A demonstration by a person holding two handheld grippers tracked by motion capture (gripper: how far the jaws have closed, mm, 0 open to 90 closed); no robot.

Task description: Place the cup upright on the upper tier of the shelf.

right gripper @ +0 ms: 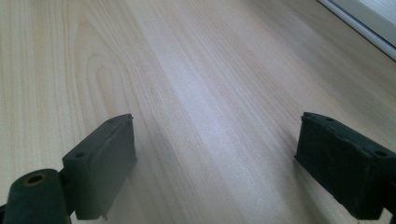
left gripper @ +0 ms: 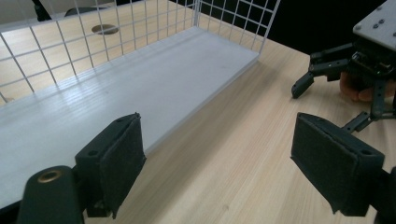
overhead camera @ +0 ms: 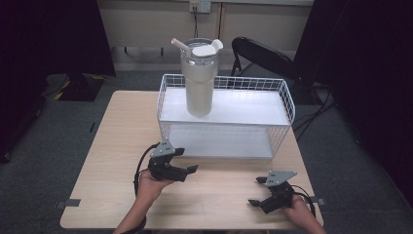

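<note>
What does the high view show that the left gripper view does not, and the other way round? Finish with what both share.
The high view alone has the tumbler with its straw on the upper shelf of the wire rack, plus a black chair. The left gripper view alone has the left tongs up close, open, and a round hole in the table. Both share the rack, the wooden table and the right tongs.

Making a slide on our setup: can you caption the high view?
Two open hand-held tools, left tool and right tool, wait on a table before a wire rack bearing a tumbler.
</note>
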